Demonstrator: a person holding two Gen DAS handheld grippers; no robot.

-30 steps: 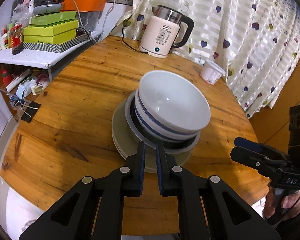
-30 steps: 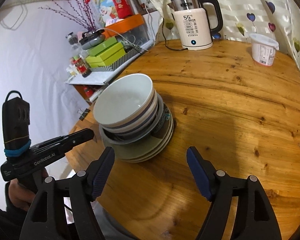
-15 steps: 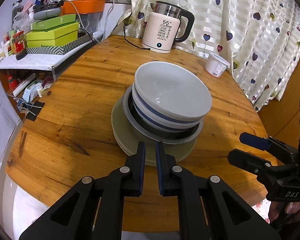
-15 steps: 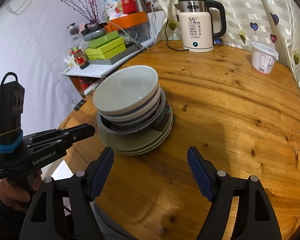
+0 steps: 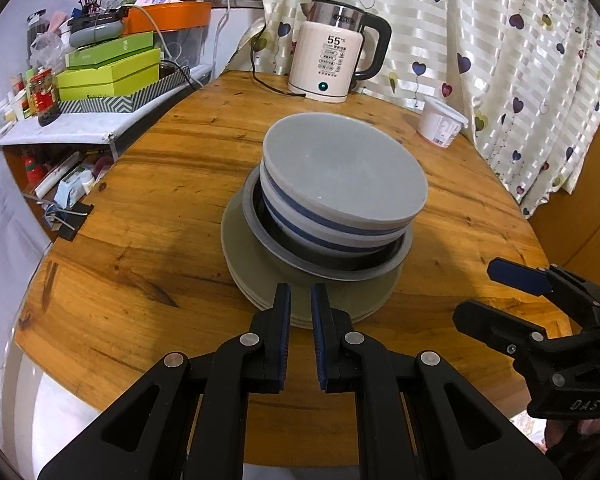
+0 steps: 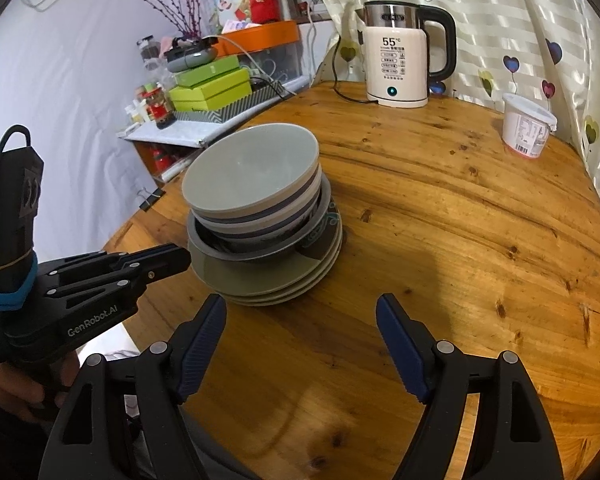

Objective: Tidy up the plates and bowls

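Since a second ago I have drawn both tools back a little from the stack, so the kettle's 55 reads plainly now and the dishes sit farther from my fingertips. At the far left stands a shelf (image 5: 52, 132) carrying green boxes (image 5: 112, 68) and a small red jar (image 5: 43, 96), with a binder clip (image 5: 70, 220) lying at the left rim of the round wooden table (image 5: 140, 248). My left gripper (image 5: 300, 312) hangs just short of the near edge of the plates (image 5: 260, 280), its jaws drawn narrow with only a slim gap between the blue pads, gripping nothing. The plates lie stacked near the table's middle; on them sits a wide dark-lined bowl (image 5: 332, 266), and nested inside that are two blue-banded bowls (image 5: 340, 184), the top one empty. Beyond the stack, at the far edge, stands the cream kettle (image 5: 334, 68), and right of it a white tub (image 5: 440, 126) against the heart-print curtain (image 5: 520, 60). My right gripper (image 6: 300, 320) hovers over bare wood to the near right of the stack, jaws spread wide and empty.
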